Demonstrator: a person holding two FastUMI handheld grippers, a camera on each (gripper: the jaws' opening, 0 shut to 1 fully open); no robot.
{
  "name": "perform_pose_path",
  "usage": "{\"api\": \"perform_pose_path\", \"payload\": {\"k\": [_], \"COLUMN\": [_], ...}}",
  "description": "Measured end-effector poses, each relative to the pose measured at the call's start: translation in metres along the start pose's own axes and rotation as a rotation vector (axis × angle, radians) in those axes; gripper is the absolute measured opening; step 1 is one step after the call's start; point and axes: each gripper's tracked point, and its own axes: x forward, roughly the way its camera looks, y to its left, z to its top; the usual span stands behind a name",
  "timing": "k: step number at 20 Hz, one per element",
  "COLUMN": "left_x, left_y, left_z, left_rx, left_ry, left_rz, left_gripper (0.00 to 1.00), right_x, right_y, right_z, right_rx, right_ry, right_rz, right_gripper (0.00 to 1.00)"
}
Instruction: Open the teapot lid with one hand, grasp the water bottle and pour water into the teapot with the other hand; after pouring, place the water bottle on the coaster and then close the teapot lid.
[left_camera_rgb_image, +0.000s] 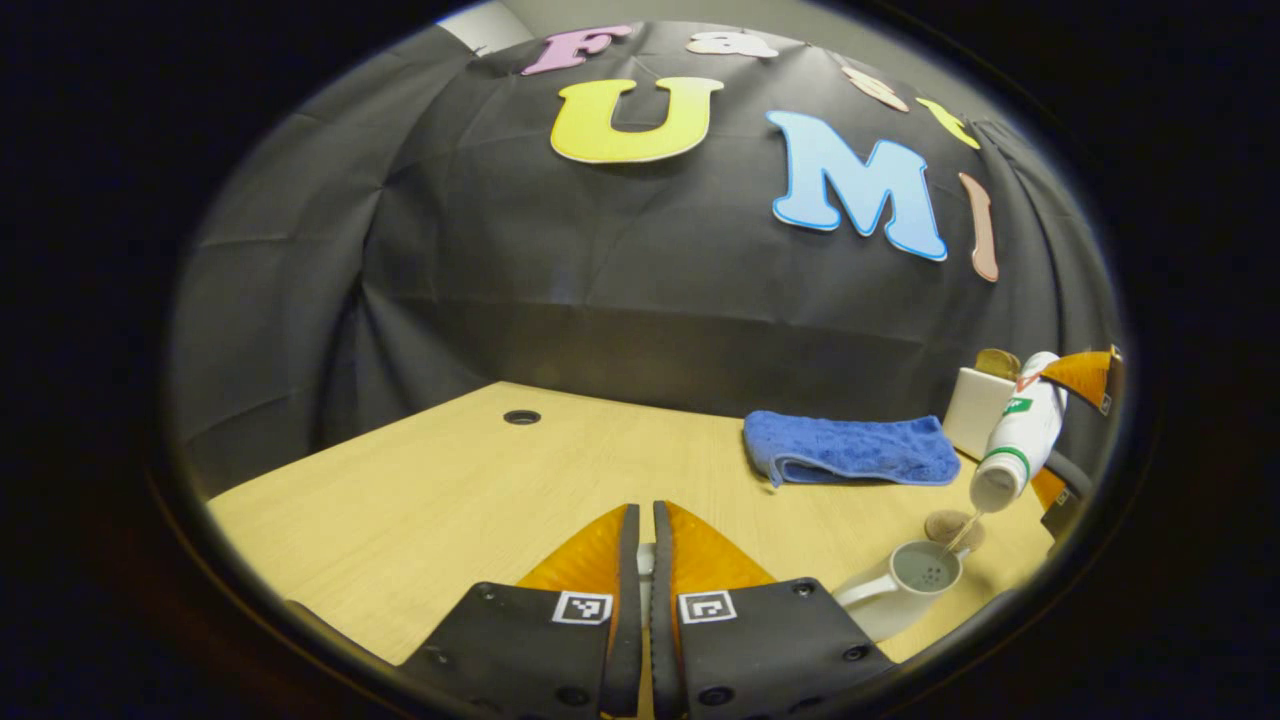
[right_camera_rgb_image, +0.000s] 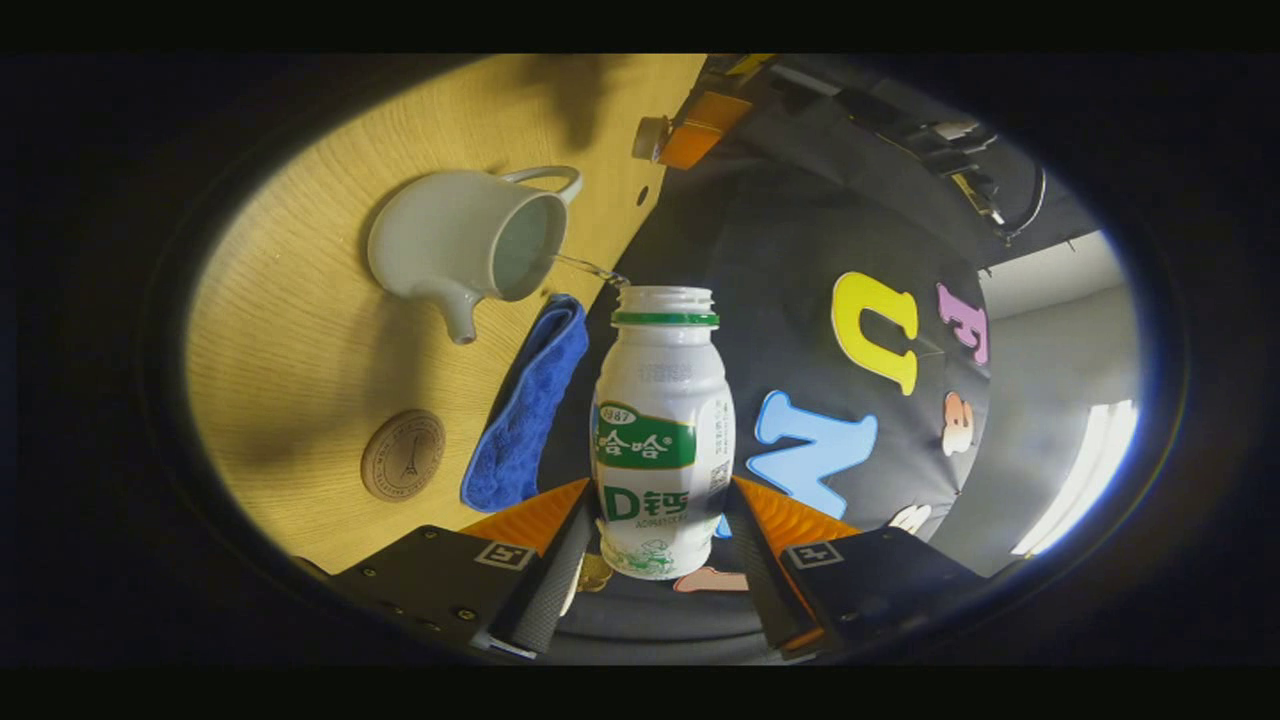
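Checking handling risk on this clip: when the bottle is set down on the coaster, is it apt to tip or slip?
The bottle looks tall and narrow, so probably tippy on the small coaster. Its smooth plastic may slip. Water is streaming into the teapot, so it is likely getting lighter.

A light wooden table ran across the lower part of the left gripper view, a round cable hole at its far edge. Behind it hung the black cloth wall, creased and folded. At the right of the right gripper view, a pale grey wall showed, with a bright strip of light at lower right.
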Motion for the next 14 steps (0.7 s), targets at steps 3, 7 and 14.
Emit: {"api": "perform_pose_path", "payload": {"k": [3,7,14], "left_x": [-0.0001,0.0002,-0.0002], "left_y": [0.0002,-0.0004,-0.0009], "left_z": [0.0006,-0.0001,-0.0001], "left_rx": [0.001,0.005,0.011], "left_ry": [0.004,0.01,0.017], "left_rz": [-0.002,-0.006,-0.009], "left_gripper": [0.14,0.14,0.11], "right_x": [-0.0002,0.0004,0.0026], "right_y": [-0.0018,-0.005,-0.0077], "right_z": [-0.0002,0.0,0.0023], "right_rx": [-0.013,-0.036,-0.077], "right_ry": [-0.003,-0.01,-0.025], "right_rz": [-0.003,-0.01,-0.015], "right_gripper": [0.76,0.76,0.76]}}
